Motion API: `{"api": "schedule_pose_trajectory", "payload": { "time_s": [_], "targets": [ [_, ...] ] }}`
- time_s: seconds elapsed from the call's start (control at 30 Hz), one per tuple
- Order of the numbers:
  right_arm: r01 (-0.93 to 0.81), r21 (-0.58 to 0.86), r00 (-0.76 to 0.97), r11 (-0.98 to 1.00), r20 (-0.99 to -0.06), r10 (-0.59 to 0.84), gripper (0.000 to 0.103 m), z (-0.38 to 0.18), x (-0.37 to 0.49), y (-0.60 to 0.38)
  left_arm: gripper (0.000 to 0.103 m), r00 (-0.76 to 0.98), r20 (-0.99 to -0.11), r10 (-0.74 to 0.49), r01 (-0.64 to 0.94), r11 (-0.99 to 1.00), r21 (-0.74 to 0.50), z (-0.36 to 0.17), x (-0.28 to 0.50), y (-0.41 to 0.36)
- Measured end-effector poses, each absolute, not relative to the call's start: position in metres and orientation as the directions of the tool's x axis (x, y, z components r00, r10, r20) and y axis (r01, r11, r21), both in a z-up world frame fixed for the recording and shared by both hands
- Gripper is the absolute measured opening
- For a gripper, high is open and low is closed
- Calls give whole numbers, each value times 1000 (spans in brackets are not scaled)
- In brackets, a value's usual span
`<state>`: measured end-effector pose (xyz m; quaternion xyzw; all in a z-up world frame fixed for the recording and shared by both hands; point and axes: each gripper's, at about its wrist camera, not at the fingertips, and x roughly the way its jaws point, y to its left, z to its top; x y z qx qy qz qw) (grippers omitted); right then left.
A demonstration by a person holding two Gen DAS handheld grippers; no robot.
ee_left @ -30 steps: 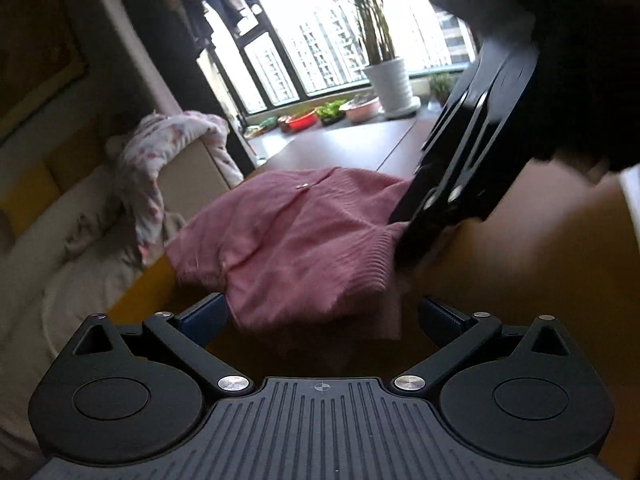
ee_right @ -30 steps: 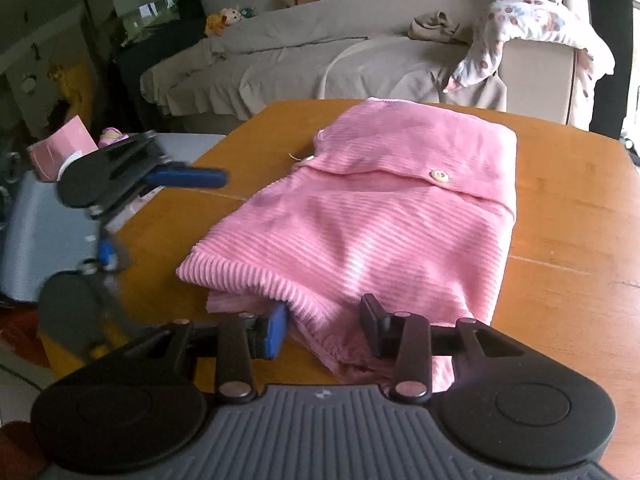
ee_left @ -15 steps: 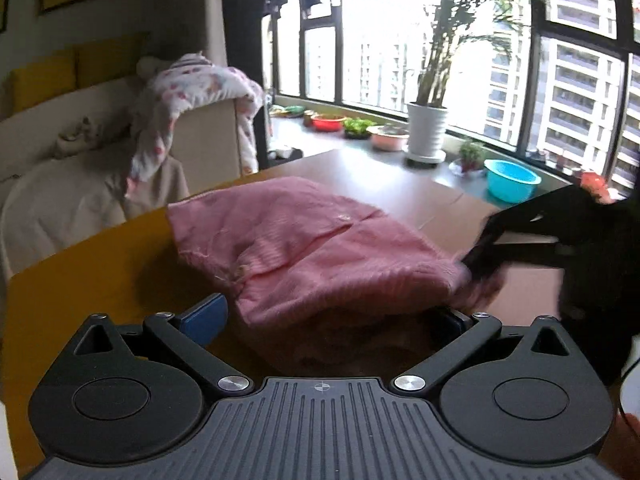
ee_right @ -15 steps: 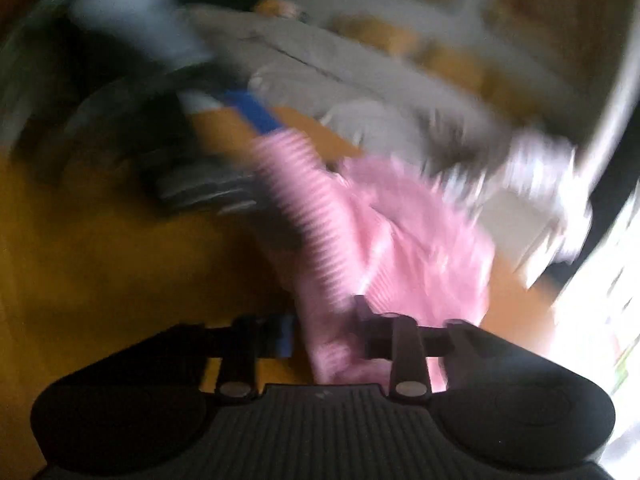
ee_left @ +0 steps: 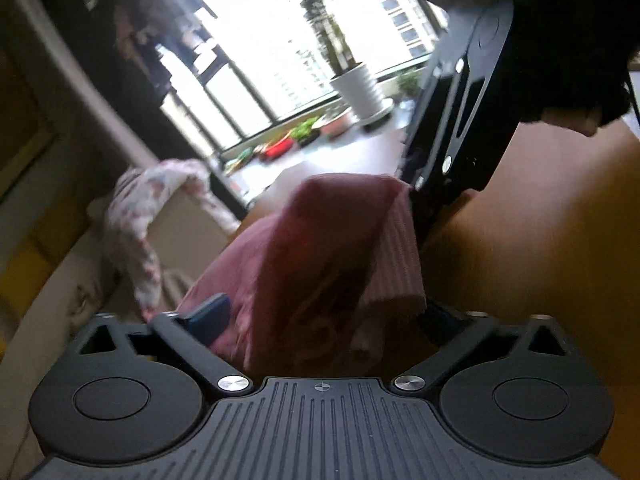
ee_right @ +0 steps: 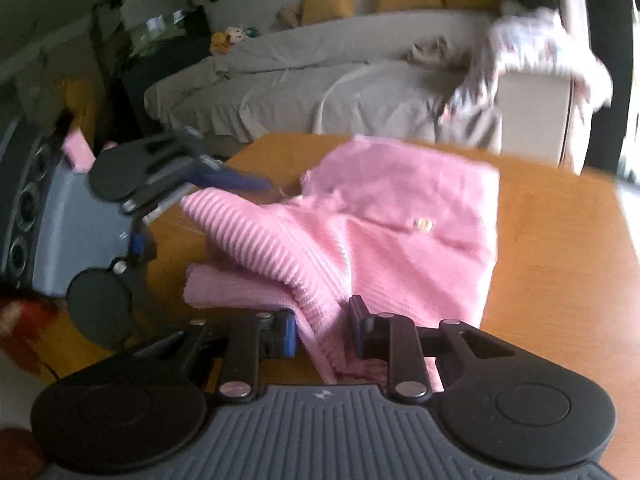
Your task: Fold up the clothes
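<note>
Fabric of the pink ribbed knit garment [ee_right: 400, 240] is now raised at its near end, where a second ago that end was lying flat on the orange-brown wooden counter [ee_right: 560, 240]. The ribbed hem is lifted into a ridge that runs from the right tongs [ee_right: 322, 330] up and left towards the left tongs [ee_right: 224, 178]; the far part of the garment, with its one pale button showing, is seen resting on the counter. This is read as a fold under way: the near hem is being carried up, probably to be laid over the far part, though where it is meant to land is not settled by these views.

The right tongs are narrowly parted, with the hem pinched between the two blue pads. In the left wrist view the left tongs [ee_left: 320, 316] are spread wide, and the garment [ee_left: 320, 260] is bunched between them; only the near-left blue pad is seen, the other being covered by cloth, so whether any cloth is truly gripped cannot be told. From the right wrist view, one blue finger of the left tongs is seen just beside the lifted hem's far-left corner.

Counted: one pink garment on the counter, two tongs, one button showing. Off the counter, one white flowered cloth [ee_right: 532, 52] is draped over the arm of one beige covered sofa [ee_right: 320, 80], three yellow cushions are lined along its back, and one white potted plant [ee_left: 360, 88] is stood at the window.
</note>
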<state>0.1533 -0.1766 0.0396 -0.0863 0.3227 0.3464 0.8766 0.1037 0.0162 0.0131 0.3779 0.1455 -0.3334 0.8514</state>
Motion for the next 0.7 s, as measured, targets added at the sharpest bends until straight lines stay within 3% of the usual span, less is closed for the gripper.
{"api": "schedule_pose_trajectory", "payload": {
  "time_s": [0.03,0.1,0.2,0.37,0.4,0.43,0.47,0.53,0.6,0.67,0.7],
  "targets": [
    [-670,24,572,742,-619,538,26,41,150,-177,51,728,-507,-460,685,485,544,12,107,13],
    [-680,-105,630,726,-591,504,33,40,133,-180,43,707,-514,-485,707,496,504,11,111,12],
    [-660,-331,724,674,-519,454,61,31,104,-178,38,644,-540,-542,753,573,322,16,124,24],
    [-621,-510,780,595,-471,412,62,5,101,-149,38,543,-544,-640,757,653,-14,21,148,51],
    [-622,-513,780,592,-474,409,48,4,104,-144,38,539,-540,-647,751,659,-40,20,149,53],
    [-628,-501,773,596,-486,407,21,4,108,-140,38,539,-538,-648,745,665,-56,20,149,55],
    [-647,-459,753,609,-513,413,18,7,114,-139,39,544,-541,-642,741,669,-49,21,147,57],
    [-673,-372,714,639,-554,429,15,19,116,-145,47,570,-547,-613,746,665,33,23,134,56],
    [-687,-296,680,664,-583,444,14,33,116,-152,74,608,-538,-583,752,641,154,28,118,56],
    [-695,-218,645,685,-610,460,14,47,115,-160,92,653,-512,-559,742,608,282,29,97,54],
    [-697,-179,627,694,-622,469,14,54,114,-164,93,671,-497,-550,733,591,336,29,87,53]
  ]
}}
